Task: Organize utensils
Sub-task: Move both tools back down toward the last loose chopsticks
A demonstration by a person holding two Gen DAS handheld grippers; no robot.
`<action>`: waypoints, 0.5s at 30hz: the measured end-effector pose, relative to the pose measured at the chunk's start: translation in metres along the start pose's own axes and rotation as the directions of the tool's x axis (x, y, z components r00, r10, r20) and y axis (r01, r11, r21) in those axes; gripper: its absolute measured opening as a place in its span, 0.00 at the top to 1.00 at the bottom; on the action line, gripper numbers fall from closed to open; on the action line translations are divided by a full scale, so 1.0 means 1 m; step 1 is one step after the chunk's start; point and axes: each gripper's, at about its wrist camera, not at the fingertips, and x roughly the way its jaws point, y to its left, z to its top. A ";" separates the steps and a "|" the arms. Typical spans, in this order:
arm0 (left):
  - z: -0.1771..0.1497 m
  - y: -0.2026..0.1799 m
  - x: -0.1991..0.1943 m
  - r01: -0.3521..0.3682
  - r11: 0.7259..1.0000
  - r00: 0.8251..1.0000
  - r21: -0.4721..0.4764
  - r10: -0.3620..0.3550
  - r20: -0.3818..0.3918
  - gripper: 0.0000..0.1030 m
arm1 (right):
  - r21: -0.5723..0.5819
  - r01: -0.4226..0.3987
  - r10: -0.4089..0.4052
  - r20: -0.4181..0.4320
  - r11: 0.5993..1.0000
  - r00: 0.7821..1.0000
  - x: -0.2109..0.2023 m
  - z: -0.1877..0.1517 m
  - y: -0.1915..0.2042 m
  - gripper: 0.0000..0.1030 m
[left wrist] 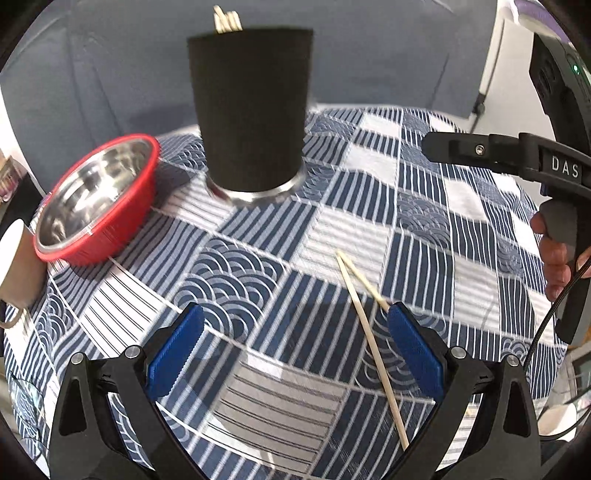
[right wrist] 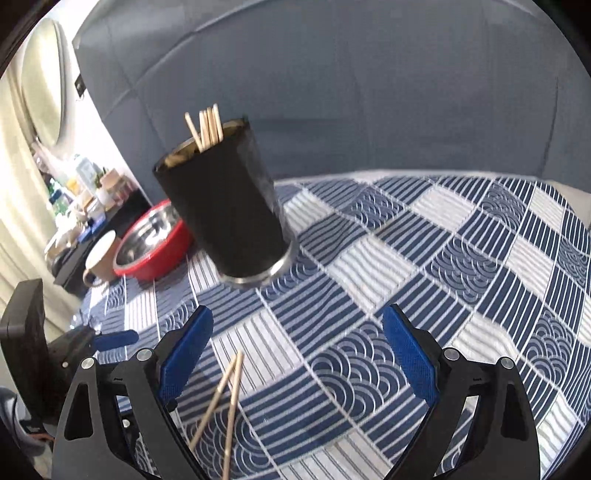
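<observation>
A black utensil cup (left wrist: pixel 253 110) with a steel base stands on the patterned tablecloth and holds several wooden chopsticks (left wrist: pixel 226 20). It also shows in the right wrist view (right wrist: pixel 225 206), chopsticks (right wrist: pixel 207 127) sticking out. Two loose chopsticks (left wrist: pixel 373 343) lie crossed on the cloth just inside my left gripper's right finger; they also show in the right wrist view (right wrist: pixel 225 402). My left gripper (left wrist: pixel 295 325) is open and empty, above the cloth. My right gripper (right wrist: pixel 297 328) is open and empty; it also shows in the left wrist view (left wrist: pixel 480 151) at the right.
A red bowl (left wrist: pixel 99 199) with a steel inside sits left of the cup, and a beige mug (left wrist: pixel 18 266) stands beyond it at the table edge. A grey sofa back (right wrist: pixel 369 92) rises behind the table. A cluttered shelf (right wrist: pixel 81 192) is at the far left.
</observation>
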 end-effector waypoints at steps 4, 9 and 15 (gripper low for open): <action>-0.009 -0.007 0.008 0.016 1.000 0.999 -0.004 -0.016 -0.051 0.06 | -0.013 0.006 -0.007 -0.042 1.000 0.999 0.004 -0.014 0.000 0.14; -0.019 -0.009 0.017 0.037 0.998 0.993 -0.042 -0.042 -0.106 0.06 | -0.021 0.004 -0.006 -0.095 1.000 0.995 0.011 -0.032 0.002 0.14; -0.026 -0.014 0.023 -0.002 1.000 0.990 -0.020 -0.001 -0.140 0.06 | -0.041 0.004 -0.010 -0.152 0.999 0.988 0.020 -0.047 0.009 0.14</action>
